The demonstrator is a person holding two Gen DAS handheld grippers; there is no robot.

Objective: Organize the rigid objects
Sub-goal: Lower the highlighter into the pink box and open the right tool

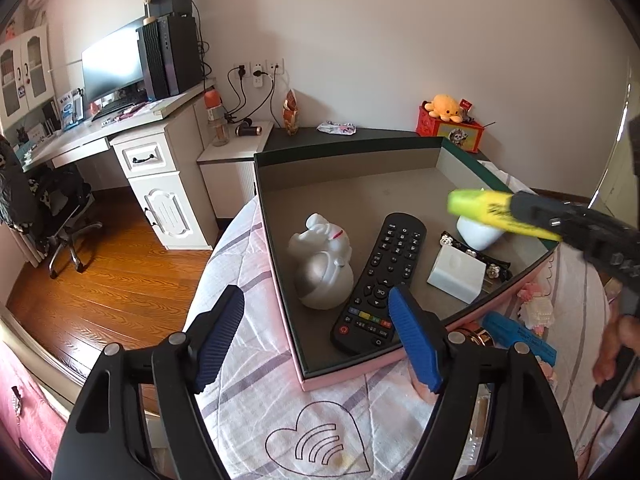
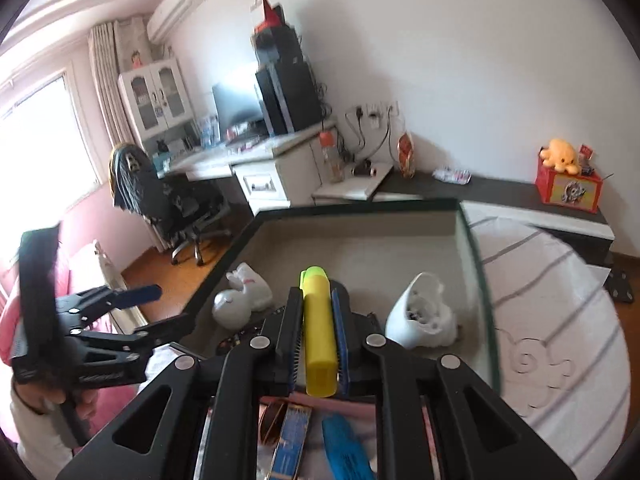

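Note:
An open pink box (image 1: 340, 376) with a grey inside lies on the bed. In it lie a black remote (image 1: 380, 280), a white and silver figurine (image 1: 322, 264), a white cube (image 1: 456, 274), a white cup-like piece (image 1: 478, 234) and a black hair clip (image 1: 494, 266). My right gripper (image 2: 318, 296) is shut on a yellow highlighter (image 2: 318, 336) and holds it above the box; the highlighter also shows in the left wrist view (image 1: 496, 212). My left gripper (image 1: 316, 336) is open and empty over the box's near left corner. A blue marker (image 1: 520, 336) lies outside the box.
The box rests on a striped bedsheet (image 1: 256, 360). A pink and white block toy (image 1: 534, 308) lies by the blue marker. A dark shelf (image 1: 360, 136) with a red toy box (image 1: 450, 128) runs behind. A white desk (image 1: 152, 152) and office chair (image 1: 60, 208) stand left.

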